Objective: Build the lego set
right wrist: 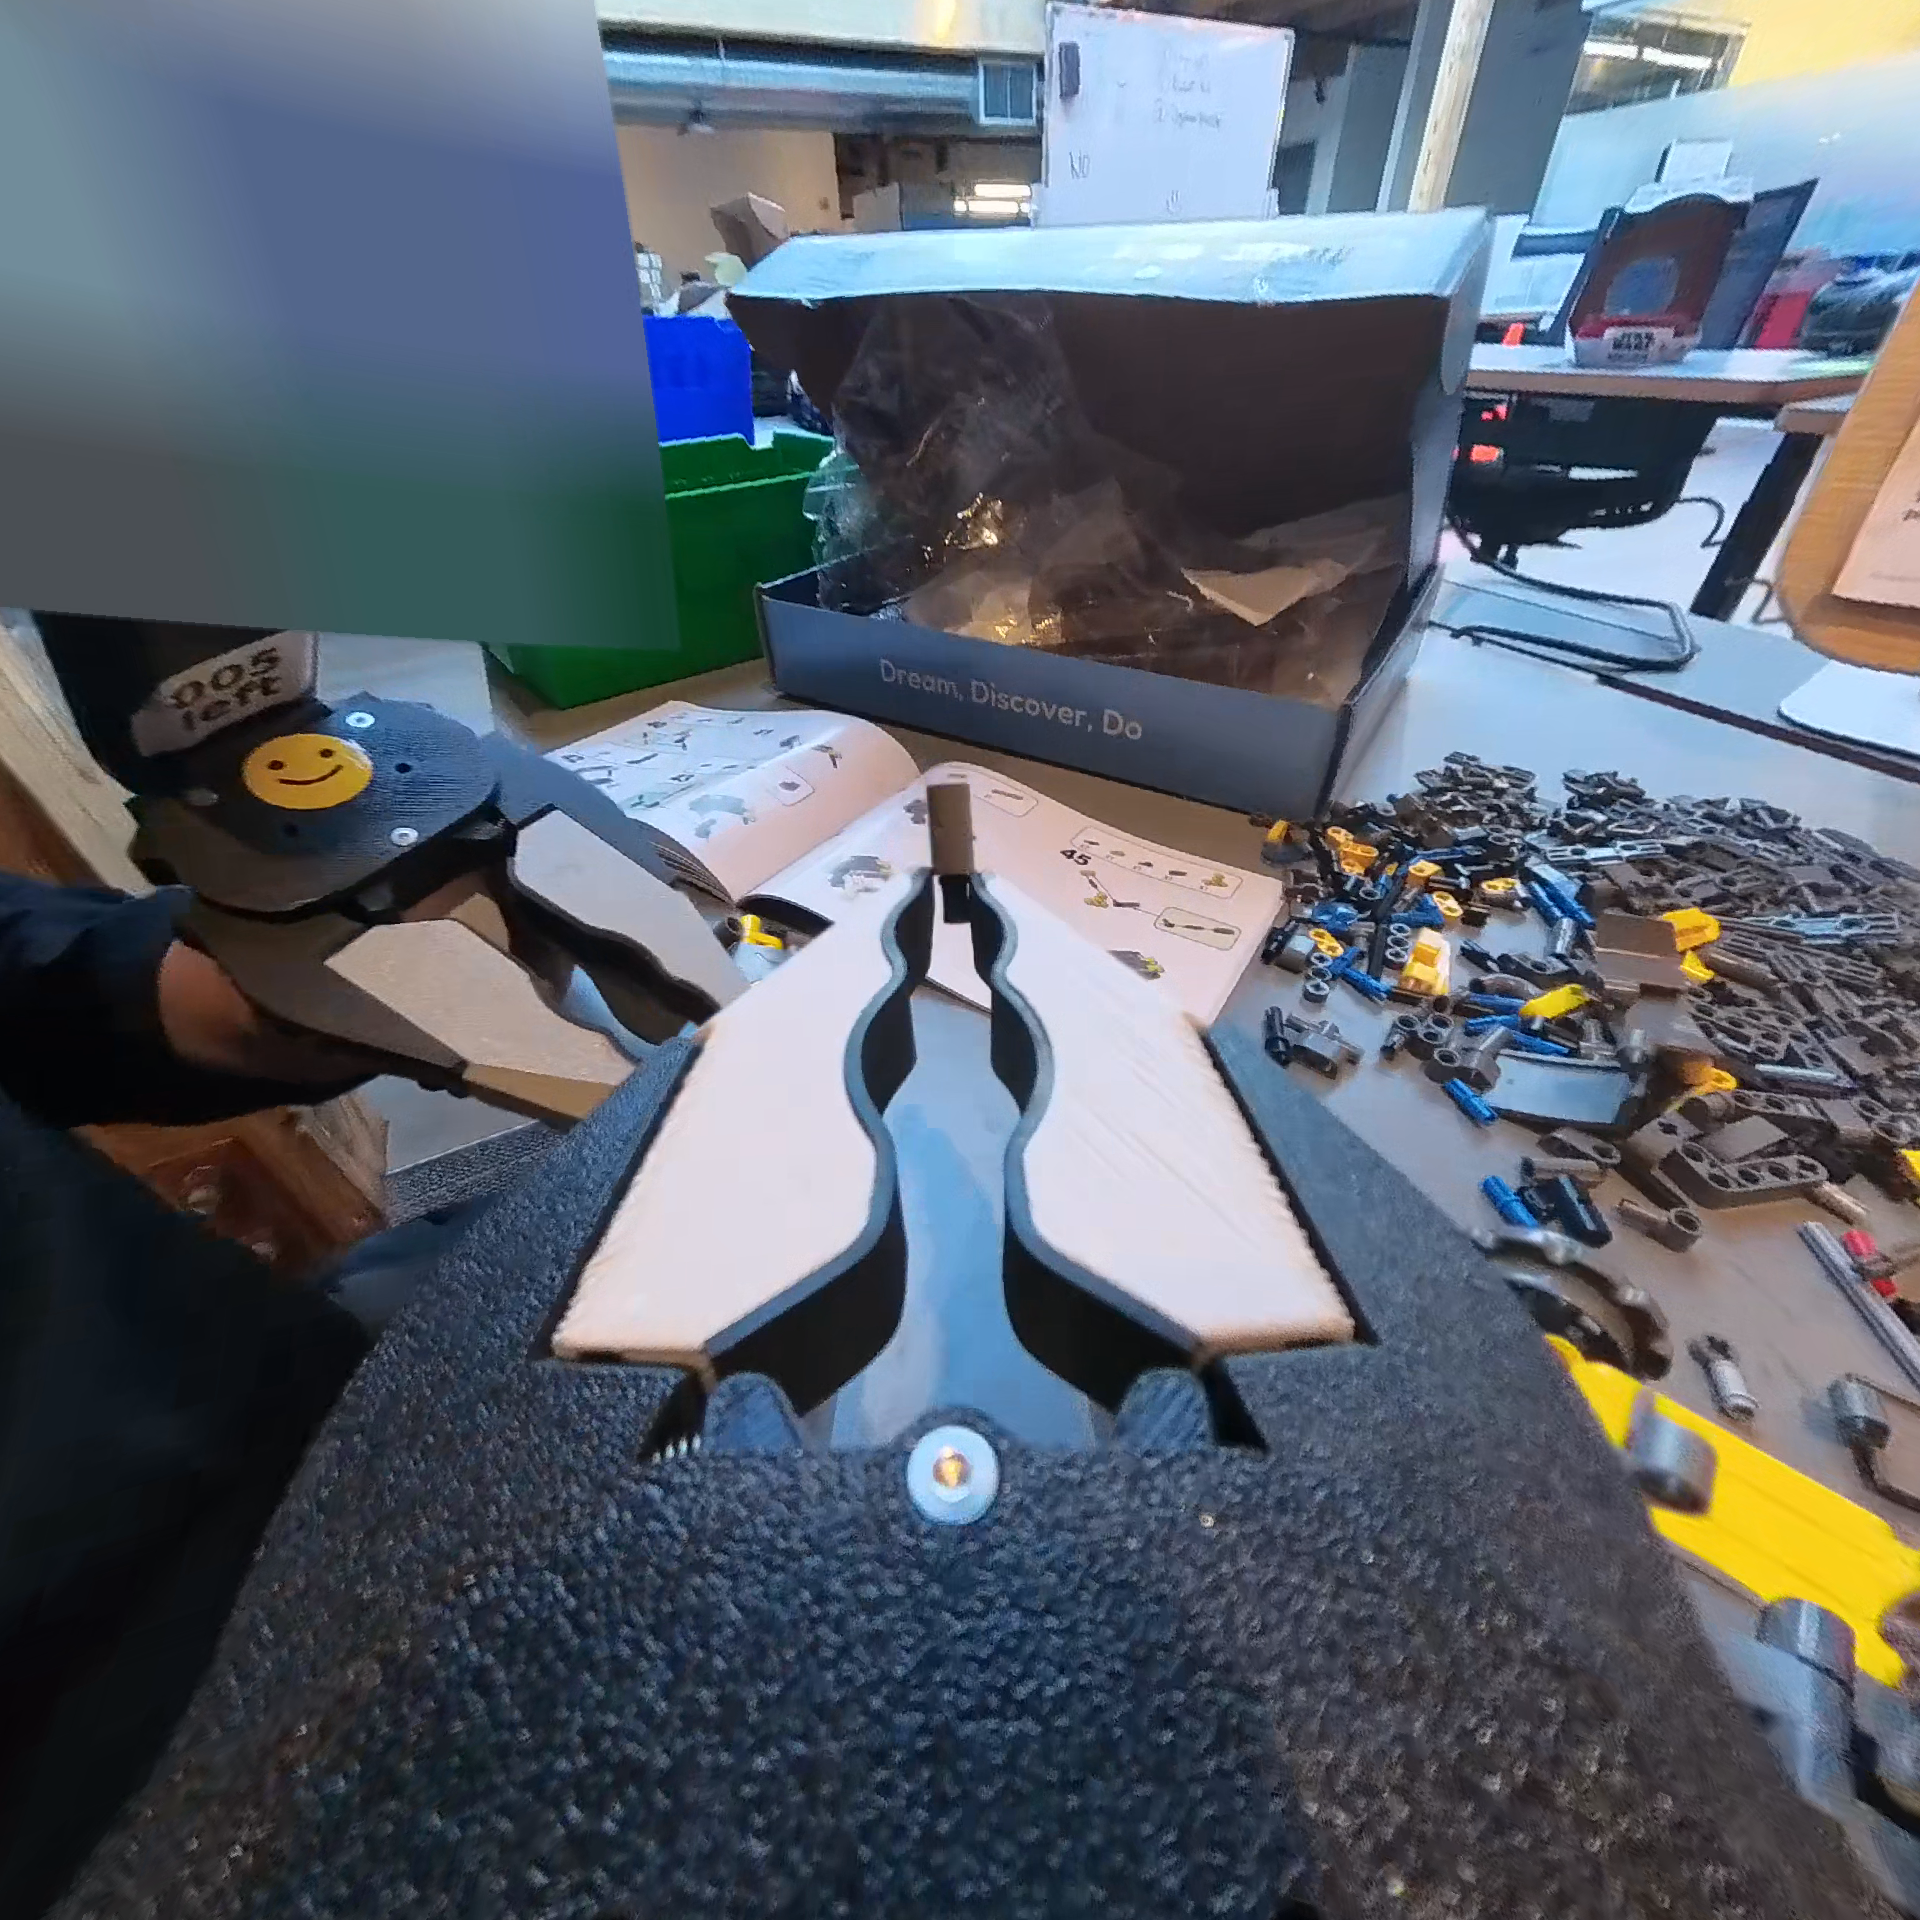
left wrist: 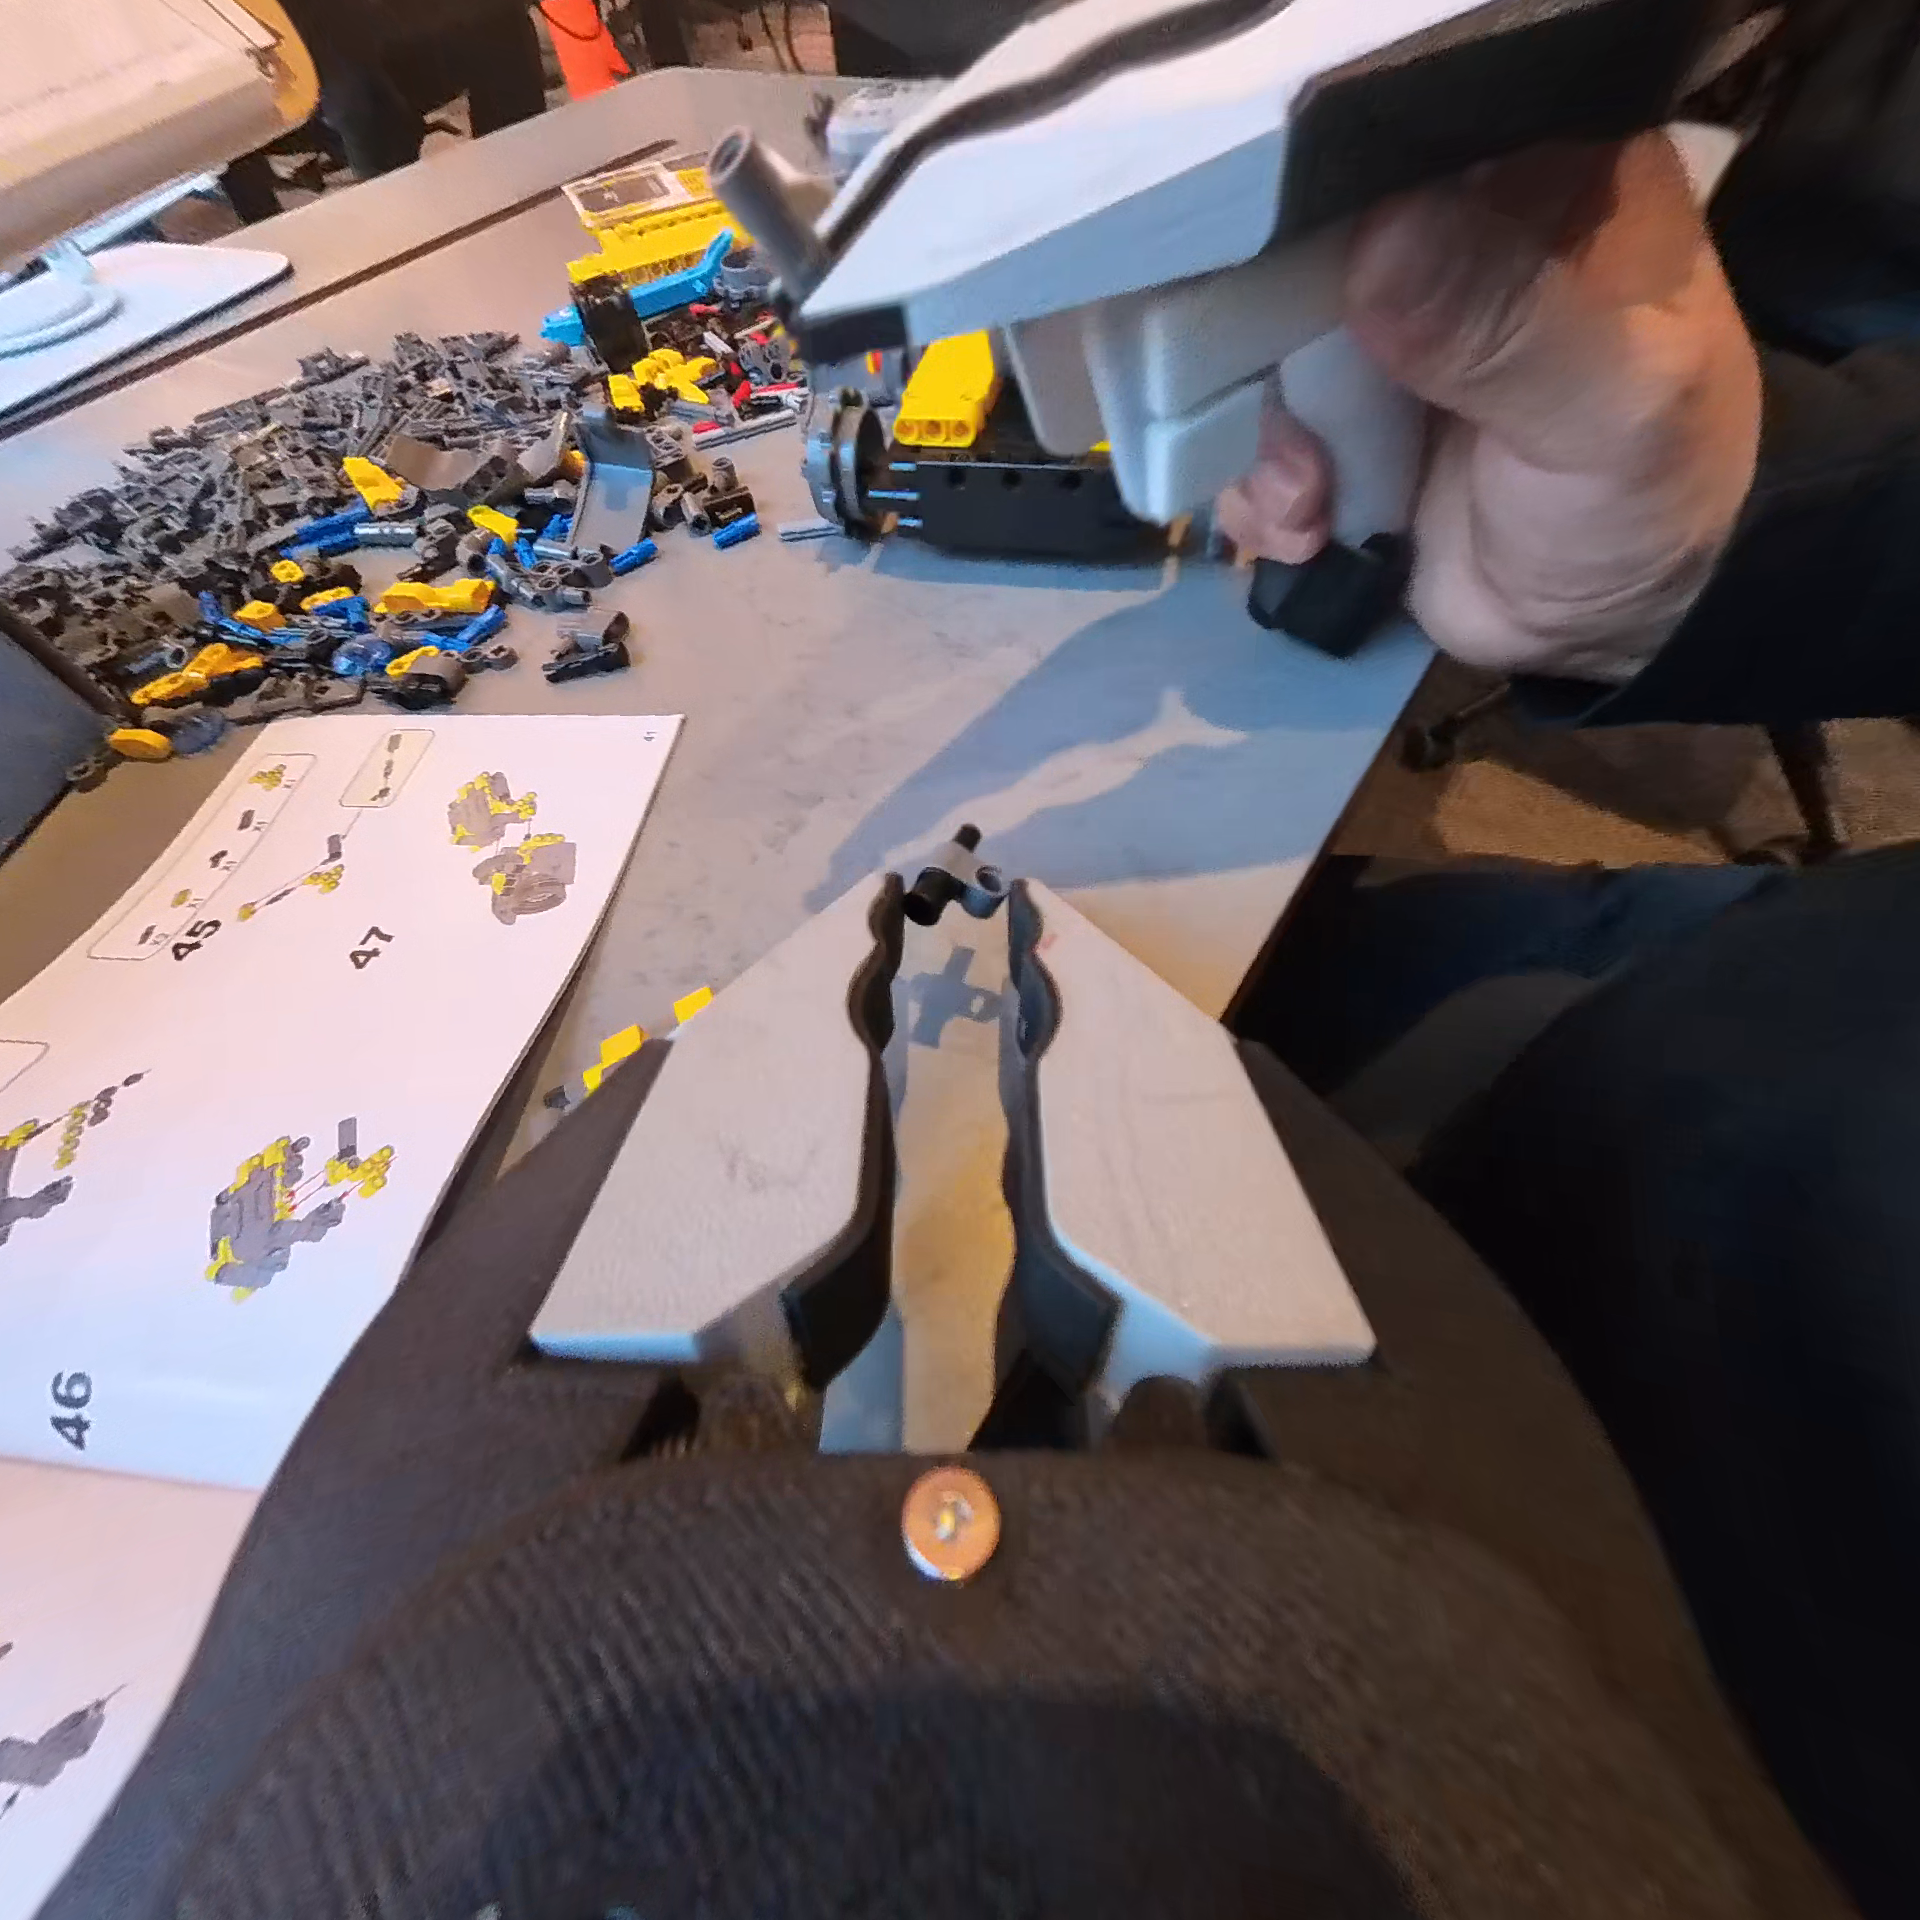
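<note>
My left gripper [left wrist: 951, 888] is shut on a small light-grey connector with a black pin [left wrist: 961, 862], held just above the grey table's near edge [left wrist: 1299, 831]. My right gripper [right wrist: 948, 888] is shut on a short grey tube piece [right wrist: 948, 826], held up over the open instruction booklet [right wrist: 1143, 914]. In the left wrist view the right gripper [left wrist: 810, 296] hangs at the upper right in a person's hand, the tube [left wrist: 753, 192] sticking out of its tips. A partly built black and yellow model [left wrist: 966, 478] stands under it. The left gripper [right wrist: 717, 987] shows at left in the right wrist view.
A wide pile of loose grey, black, blue and yellow parts [left wrist: 312, 520] covers the table's middle [right wrist: 1610, 987]. An open dark box with plastic bags [right wrist: 1101, 499] stands behind the booklet [left wrist: 312, 1039]. Green bins [right wrist: 727, 540] sit at the back left. A yellow piece [right wrist: 1745, 1507] lies near right. The left gripper's tips are roughly 9 cm from the right gripper's.
</note>
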Tool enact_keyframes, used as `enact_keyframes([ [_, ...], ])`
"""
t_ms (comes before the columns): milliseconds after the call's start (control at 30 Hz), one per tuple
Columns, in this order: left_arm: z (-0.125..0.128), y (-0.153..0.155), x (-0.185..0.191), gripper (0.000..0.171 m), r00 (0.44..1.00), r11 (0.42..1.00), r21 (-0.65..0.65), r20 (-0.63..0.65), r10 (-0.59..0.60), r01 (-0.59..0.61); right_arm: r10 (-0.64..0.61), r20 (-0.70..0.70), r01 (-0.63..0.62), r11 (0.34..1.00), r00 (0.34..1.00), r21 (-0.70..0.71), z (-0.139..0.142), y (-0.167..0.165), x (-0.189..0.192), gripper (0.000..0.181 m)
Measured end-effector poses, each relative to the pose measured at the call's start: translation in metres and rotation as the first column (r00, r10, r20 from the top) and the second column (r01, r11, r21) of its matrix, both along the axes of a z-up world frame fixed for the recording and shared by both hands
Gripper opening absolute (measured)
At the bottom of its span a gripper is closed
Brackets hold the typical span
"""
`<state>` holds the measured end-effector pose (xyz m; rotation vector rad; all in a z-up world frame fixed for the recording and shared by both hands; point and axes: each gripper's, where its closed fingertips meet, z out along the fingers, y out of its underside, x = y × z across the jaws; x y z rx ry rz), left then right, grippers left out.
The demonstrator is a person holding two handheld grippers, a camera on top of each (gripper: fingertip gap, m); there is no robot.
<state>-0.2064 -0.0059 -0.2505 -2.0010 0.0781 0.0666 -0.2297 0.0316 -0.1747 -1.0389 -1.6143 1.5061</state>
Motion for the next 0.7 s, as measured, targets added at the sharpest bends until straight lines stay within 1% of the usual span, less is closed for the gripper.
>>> enact_keyframes([
  [167,0.007,-0.003,0.007,0.019,0.997,0.997,0.049,0.04,-0.06,0.058,-0.012,0.065,0.012,1.0,0.998,-0.008,-0.008,-0.004,-0.015,0.006],
  [300,0.009,-0.007,0.012,0.019,0.994,0.992,0.071,0.021,-0.11,0.109,-0.042,0.077,0.04,0.999,0.996,0.032,-0.011,-0.005,-0.02,0.006],
  [400,0.009,-0.009,0.018,0.019,0.989,0.986,0.077,-0.006,-0.148,0.148,-0.034,0.087,0.032,0.999,0.996,0.029,-0.013,-0.01,-0.024,0.006],
  [567,0.009,-0.008,0.016,0.019,0.99,0.988,0.073,0.022,-0.139,0.137,-0.011,0.091,0.008,0.999,0.996,0.037,-0.013,-0.017,-0.025,0.006],
  [700,0.011,-0.008,0.013,0.019,0.992,0.989,0.088,0.035,-0.12,0.117,0.01,0.071,-0.011,1.0,0.997,0.012,-0.009,-0.018,-0.022,0.006],
])
